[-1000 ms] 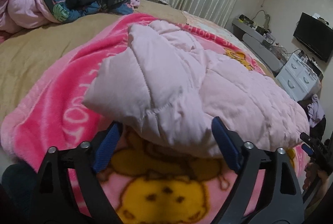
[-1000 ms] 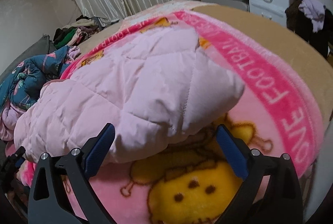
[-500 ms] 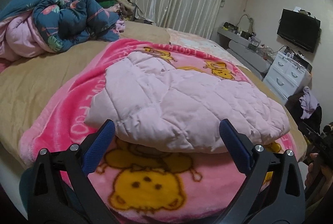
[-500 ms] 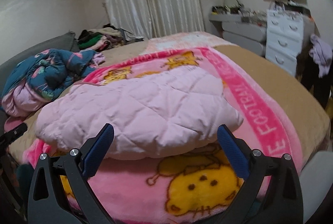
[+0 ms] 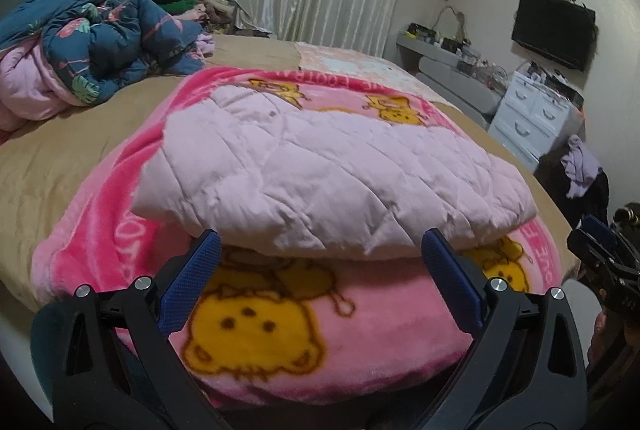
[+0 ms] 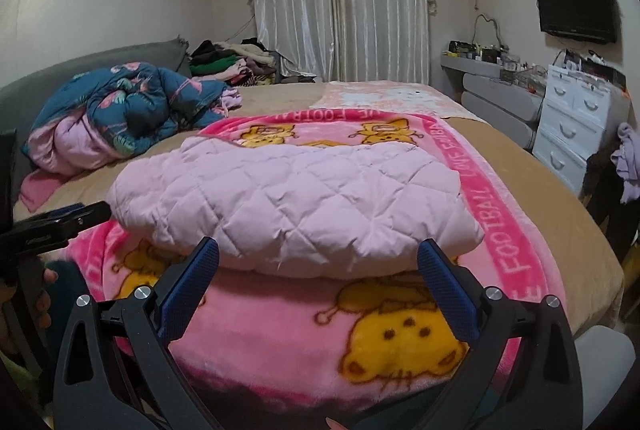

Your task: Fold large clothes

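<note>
The pale pink quilted padded garment (image 5: 320, 182) lay folded into a thick bundle on the pink cartoon-bear fleece blanket (image 5: 280, 326), giving it a flat bed to settle on. Your left gripper (image 5: 320, 258) had just been spreading, nothing between its jaws, at six o'clock of the bundle. Your right gripper (image 6: 318, 262) likewise gaped empty, so the fold looked finished.

place: home bedroom | signs: bed (image 6: 520, 166), curtains (image 6: 344, 2), wall TV (image 6: 576, 4)
</note>
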